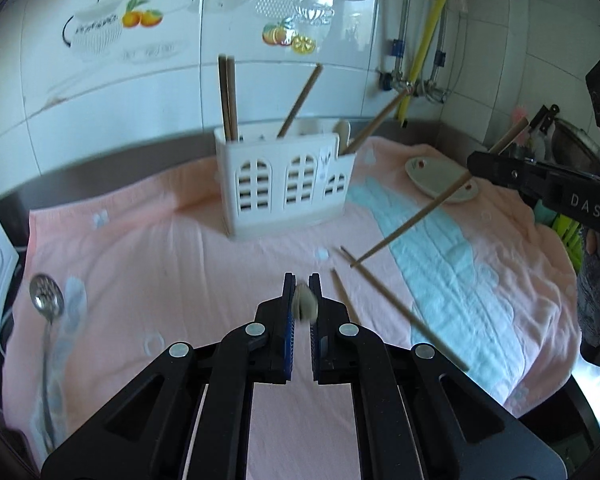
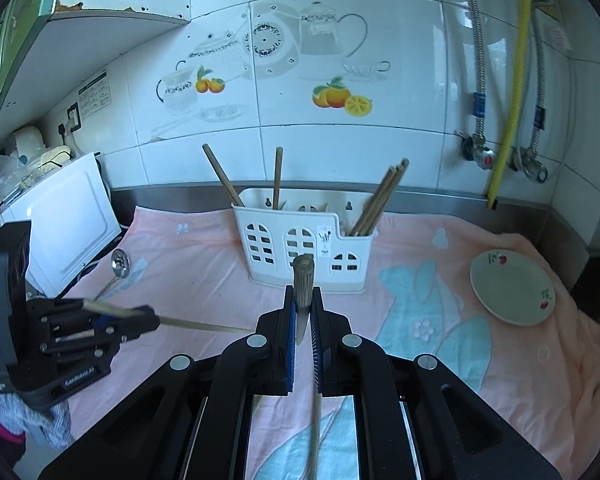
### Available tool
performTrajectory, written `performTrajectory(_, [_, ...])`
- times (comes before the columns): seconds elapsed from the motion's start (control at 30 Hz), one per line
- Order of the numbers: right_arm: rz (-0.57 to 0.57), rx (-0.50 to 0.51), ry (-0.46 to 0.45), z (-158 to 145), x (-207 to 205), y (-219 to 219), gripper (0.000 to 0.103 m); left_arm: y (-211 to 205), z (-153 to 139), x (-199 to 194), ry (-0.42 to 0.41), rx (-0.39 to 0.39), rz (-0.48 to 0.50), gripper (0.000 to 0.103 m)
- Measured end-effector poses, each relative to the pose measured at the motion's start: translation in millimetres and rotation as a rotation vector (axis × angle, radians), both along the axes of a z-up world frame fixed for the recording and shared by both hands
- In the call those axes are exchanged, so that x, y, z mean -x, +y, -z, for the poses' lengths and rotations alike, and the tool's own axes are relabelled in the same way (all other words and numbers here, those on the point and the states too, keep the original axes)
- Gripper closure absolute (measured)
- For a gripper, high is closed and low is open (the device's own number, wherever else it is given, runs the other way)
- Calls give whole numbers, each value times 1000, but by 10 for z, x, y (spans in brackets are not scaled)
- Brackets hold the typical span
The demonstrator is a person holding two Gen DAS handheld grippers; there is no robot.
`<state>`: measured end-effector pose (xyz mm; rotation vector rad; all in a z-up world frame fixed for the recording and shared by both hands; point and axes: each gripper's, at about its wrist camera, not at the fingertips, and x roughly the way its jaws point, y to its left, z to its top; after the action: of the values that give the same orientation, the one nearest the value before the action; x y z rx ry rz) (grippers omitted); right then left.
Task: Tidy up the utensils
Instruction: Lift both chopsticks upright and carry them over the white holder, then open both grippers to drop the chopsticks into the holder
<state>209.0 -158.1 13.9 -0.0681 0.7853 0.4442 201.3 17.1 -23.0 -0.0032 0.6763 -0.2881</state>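
Note:
In the left wrist view my left gripper is shut on a chopstick seen end-on and blurred. My right gripper comes in from the right, shut on another chopstick that slants down toward the towel. Two loose chopsticks lie on the pink towel just right of my left gripper. The white utensil holder stands behind, with several chopsticks upright in it. In the right wrist view my right gripper pinches its chopstick, the holder is straight ahead, and the left gripper holds its chopstick level.
A slotted metal spoon lies at the towel's left edge, also visible as the spoon. A small plate sits at the right. A white appliance stands left; pipes and a yellow hose run down the tiled wall.

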Motion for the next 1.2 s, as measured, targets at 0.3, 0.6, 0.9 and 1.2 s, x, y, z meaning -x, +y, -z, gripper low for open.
performTrajectory(0.3, [-25, -1, 19, -385, -446, -44, 96, -11, -550, -321, -47, -1, 26, 98])
performTrajectory(0.6, [-6, -1, 15, -747, -894, -117, 96, -38, -1204, -512, -149, -50, 22, 98])
performTrajectory(0.9, [21, -14, -2, -912, -1237, -88, 96, -79, -1557, -918, -191, -72, -23, 98])
performTrajectory(1.2, [28, 40, 9, -765, -1479, 40, 96, -15, -1255, -1327, -100, -75, -65, 98])
